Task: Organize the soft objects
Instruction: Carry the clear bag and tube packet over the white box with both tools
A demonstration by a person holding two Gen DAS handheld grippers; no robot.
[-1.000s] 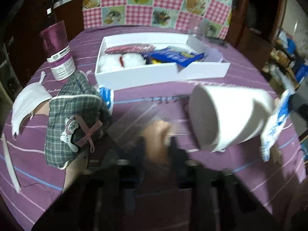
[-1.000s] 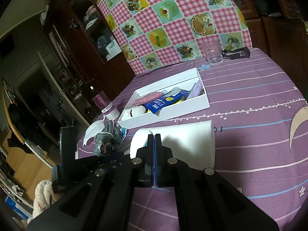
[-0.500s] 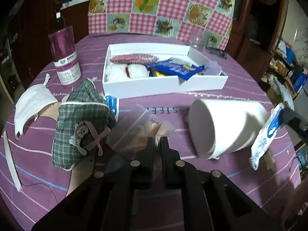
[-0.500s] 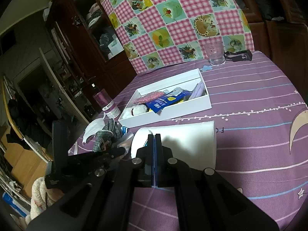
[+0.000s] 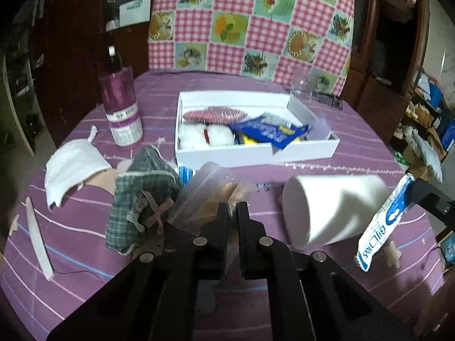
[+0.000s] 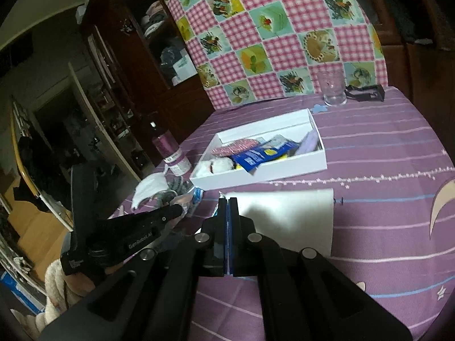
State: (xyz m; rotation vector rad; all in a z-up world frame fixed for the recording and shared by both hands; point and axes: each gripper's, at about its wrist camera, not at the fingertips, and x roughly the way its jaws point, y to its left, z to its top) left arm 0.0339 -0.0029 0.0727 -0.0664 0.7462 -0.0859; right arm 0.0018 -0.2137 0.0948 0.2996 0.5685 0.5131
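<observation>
Against the picture from a second ago, my left gripper (image 5: 233,209) has pinched down on the clear plastic bag (image 5: 204,196) and come up with it: the bag, flat on the purple surface (image 5: 355,147) back then, now stands crumpled above the fingertips at lower centre of the left view. I read that as the pick being made, with the carry to the white box (image 5: 256,153) as the step left for this item.

The white box sits at upper centre of both views, already holding a red sparkly piece, white fluffy balls and blue packets. The big white roll (image 5: 332,207) lies on its side at right centre, untouched. The green checked cloth (image 5: 142,199) is bunched just left of the bag, with a white face mask (image 5: 71,170) further left.

My right gripper (image 6: 228,207) is pressed together on a blue-and-white sachet (image 5: 384,221), which hangs from it at the right edge of the left view.

The bag itself looks thin, see-through and wrinkled, with something tan inside; what that is I cannot tell. It will flop and could slip.
</observation>
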